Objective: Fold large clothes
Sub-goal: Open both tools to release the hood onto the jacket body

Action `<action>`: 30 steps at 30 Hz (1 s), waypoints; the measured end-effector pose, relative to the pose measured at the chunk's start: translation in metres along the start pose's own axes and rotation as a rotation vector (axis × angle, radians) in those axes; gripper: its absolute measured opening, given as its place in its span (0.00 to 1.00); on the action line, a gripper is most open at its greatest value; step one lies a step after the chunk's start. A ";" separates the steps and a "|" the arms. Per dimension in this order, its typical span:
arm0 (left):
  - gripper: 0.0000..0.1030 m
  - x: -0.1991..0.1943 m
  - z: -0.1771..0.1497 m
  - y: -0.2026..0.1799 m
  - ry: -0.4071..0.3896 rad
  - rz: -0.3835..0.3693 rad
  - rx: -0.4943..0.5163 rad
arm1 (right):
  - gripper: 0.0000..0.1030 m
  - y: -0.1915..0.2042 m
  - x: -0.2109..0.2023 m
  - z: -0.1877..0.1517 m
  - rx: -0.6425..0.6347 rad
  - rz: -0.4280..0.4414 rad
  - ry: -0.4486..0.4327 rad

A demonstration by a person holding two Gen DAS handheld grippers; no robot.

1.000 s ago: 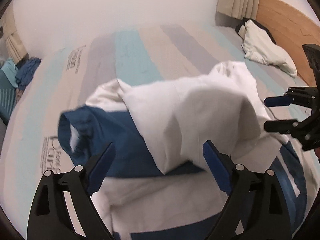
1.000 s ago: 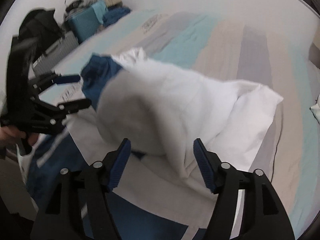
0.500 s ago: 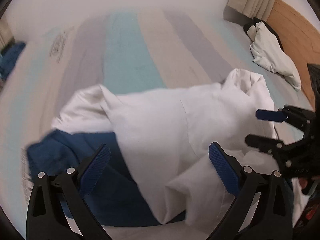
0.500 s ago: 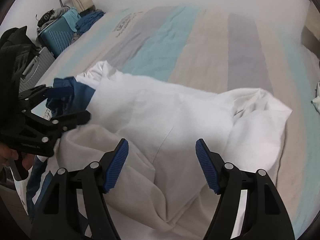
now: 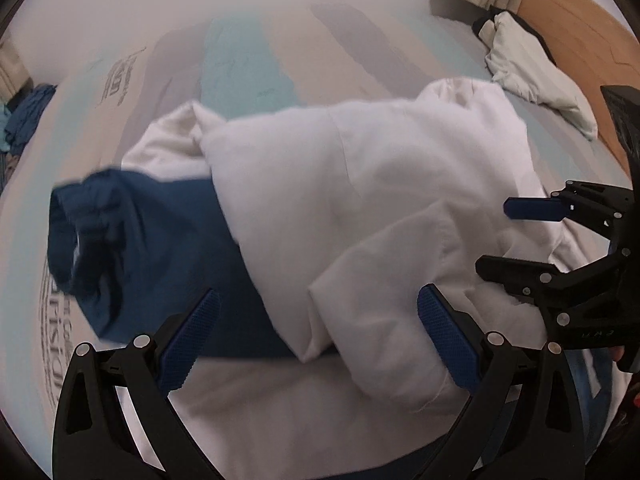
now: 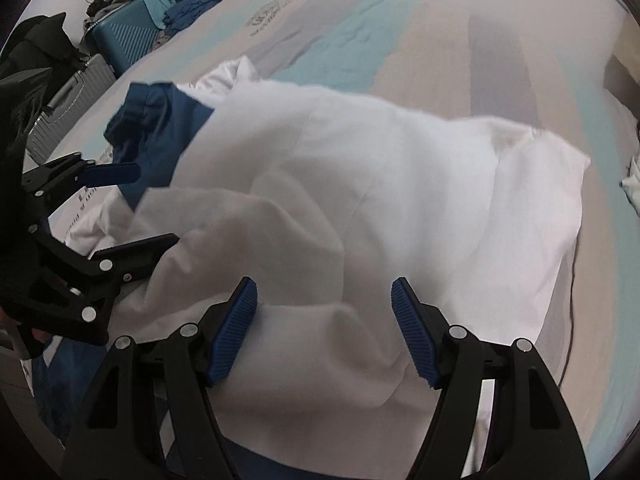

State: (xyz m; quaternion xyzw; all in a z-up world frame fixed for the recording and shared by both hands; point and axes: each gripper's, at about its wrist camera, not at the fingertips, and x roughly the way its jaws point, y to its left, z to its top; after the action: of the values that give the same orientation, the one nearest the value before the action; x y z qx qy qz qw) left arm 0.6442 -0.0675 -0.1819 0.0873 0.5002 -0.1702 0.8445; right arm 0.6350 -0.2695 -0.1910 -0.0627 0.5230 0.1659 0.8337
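Observation:
A large white garment (image 5: pixel 360 184) with a blue sleeve (image 5: pixel 132 240) lies crumpled on the striped bed (image 5: pixel 248 72). My left gripper (image 5: pixel 318 300) hovers open over its near edge, where blue meets white, with nothing pinched between its blue pads. To its right, my right gripper (image 5: pixel 494 238) is open above the white folds. In the right wrist view the white body (image 6: pixel 380 184) fills the middle and the blue sleeve (image 6: pixel 160 140) lies at the far left. There my right gripper (image 6: pixel 323 286) is open over a white fold, and the left gripper (image 6: pixel 156 206) is open at the left.
A wooden headboard (image 5: pixel 580 28) and a pale bundle of cloth (image 5: pixel 528 76) are at the far right of the bed. A teal suitcase (image 6: pixel 124 40) and a grey one (image 6: pixel 68 100) stand beside the bed's left side, with blue clothes (image 6: pixel 192 8) piled there.
Both grippers have come down closer over the garment. The white cloth has settled lower on the bed. The left jaws stand a little wider than a second ago.

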 end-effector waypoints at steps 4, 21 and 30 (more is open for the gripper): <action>0.94 0.005 -0.023 -0.004 0.026 0.024 -0.010 | 0.67 0.006 0.007 -0.014 0.004 -0.016 0.015; 0.94 -0.035 -0.083 0.012 0.049 0.041 -0.111 | 0.85 0.017 -0.046 -0.064 0.030 -0.114 -0.048; 0.94 -0.115 -0.205 0.028 0.097 0.139 -0.162 | 0.85 0.001 -0.092 -0.173 0.108 -0.127 0.044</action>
State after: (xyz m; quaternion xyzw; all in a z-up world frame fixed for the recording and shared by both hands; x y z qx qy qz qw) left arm 0.4370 0.0463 -0.1813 0.0613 0.5453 -0.0659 0.8334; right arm 0.4510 -0.3364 -0.1859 -0.0542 0.5444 0.0829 0.8330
